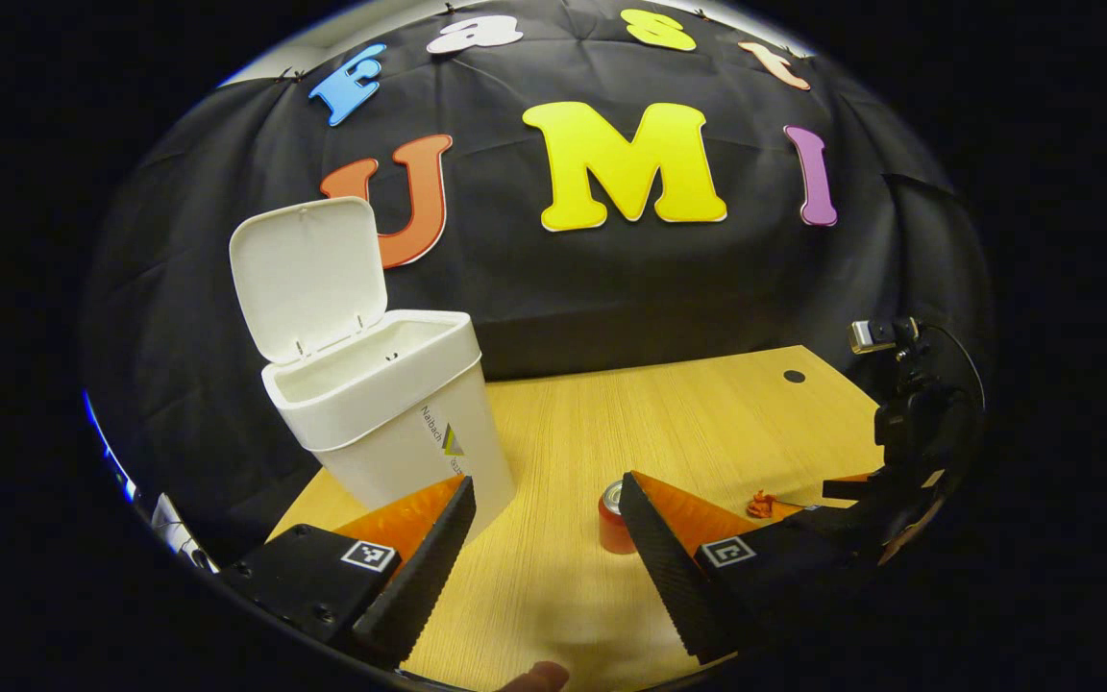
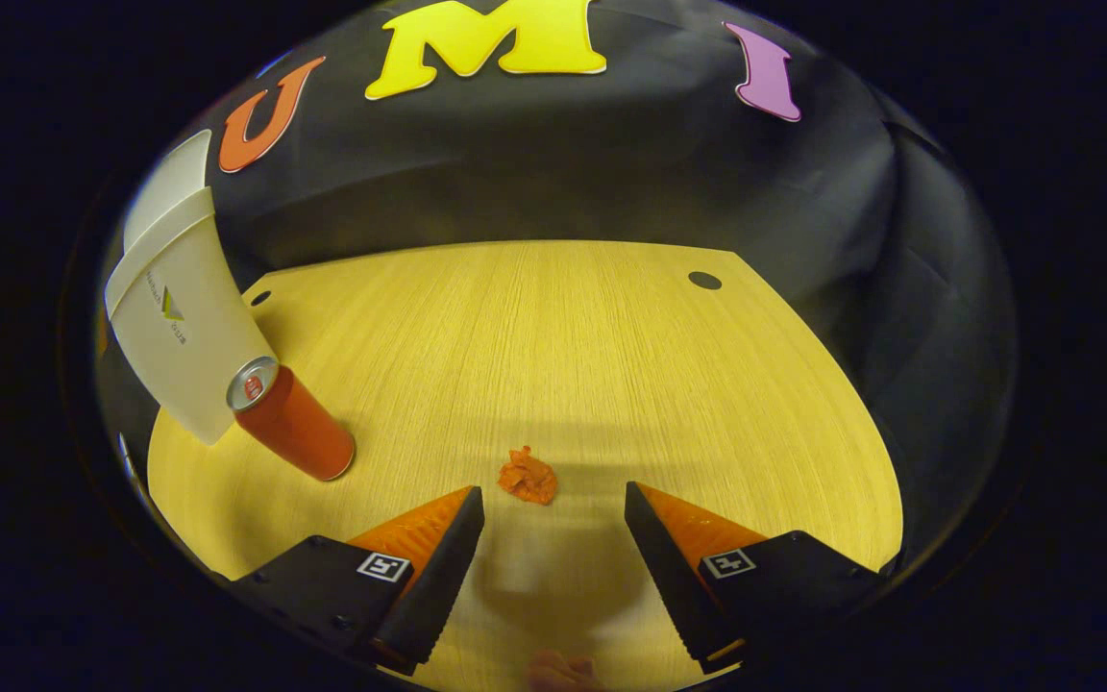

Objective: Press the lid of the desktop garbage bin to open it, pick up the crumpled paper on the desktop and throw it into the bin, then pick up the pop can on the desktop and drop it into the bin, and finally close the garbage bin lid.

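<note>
Now the white bin (image 1: 390,404) stands with its lid (image 1: 308,274) up. The left gripper (image 1: 544,505) is wide open and holds nothing. The right gripper (image 2: 553,514) is wide open too, just behind the crumpled paper (image 2: 527,477). The pop can (image 2: 292,420) stands beside the bin on the table (image 2: 563,336).

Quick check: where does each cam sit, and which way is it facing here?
Left gripper view: rides the left gripper, facing the open bin and booth wall; own open fingers and a fingertip at the bottom, right gripper at far right.
Right gripper view: rides the right gripper, angled down at the table; crumpled paper just ahead of its open fingers.
Shared: bin, pop can, paper, table.
</note>
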Tool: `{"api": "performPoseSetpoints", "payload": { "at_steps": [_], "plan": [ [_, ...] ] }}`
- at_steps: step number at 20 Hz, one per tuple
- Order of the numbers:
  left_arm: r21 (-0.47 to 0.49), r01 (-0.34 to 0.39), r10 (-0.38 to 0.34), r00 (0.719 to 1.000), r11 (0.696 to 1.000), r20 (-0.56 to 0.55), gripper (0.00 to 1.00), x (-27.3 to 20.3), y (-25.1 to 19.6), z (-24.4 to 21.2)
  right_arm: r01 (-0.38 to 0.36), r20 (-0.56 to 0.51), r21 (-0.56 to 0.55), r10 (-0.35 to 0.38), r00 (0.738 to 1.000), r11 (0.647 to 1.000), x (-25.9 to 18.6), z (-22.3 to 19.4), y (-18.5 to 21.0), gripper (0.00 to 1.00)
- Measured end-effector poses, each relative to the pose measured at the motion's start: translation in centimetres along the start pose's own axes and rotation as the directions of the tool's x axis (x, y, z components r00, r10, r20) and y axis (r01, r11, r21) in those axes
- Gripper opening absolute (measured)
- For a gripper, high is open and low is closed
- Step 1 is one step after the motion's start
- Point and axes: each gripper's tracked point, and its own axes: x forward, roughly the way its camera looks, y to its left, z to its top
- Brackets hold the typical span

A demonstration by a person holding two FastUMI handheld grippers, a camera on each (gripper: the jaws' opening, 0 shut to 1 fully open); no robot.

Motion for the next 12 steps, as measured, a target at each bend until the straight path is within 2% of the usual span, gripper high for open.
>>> {"api": "performPoseSetpoints", "payload": {
  "at_steps": [3, 10, 12],
  "plan": [
    [0.01, -0.013, 0.013, 0.999, 1.0, -0.038, 0.99, 1.1, 0.2, -0.9, 0.008, -0.021, -0.042, -0.009, 1.0, 0.999, 2.2, 0.1, 0.2, 0.94],
    [0.023, -0.015, 0.017, 0.998, 1.0, -0.061, 0.99, 2.2, 0.4, -1.4, -0.027, -0.093, -0.098, 0.018, 0.995, 0.995, 4.9, -0.8, 1.9, 0.93],
    [0.019, -0.015, 0.016, 0.998, 1.0, -0.067, 0.99, 2.2, 0.6, -1.7, -0.042, -0.117, -0.088, 0.032, 0.993, 0.995, 5.0, -1.3, 2.5, 0.81]
  ]
}}
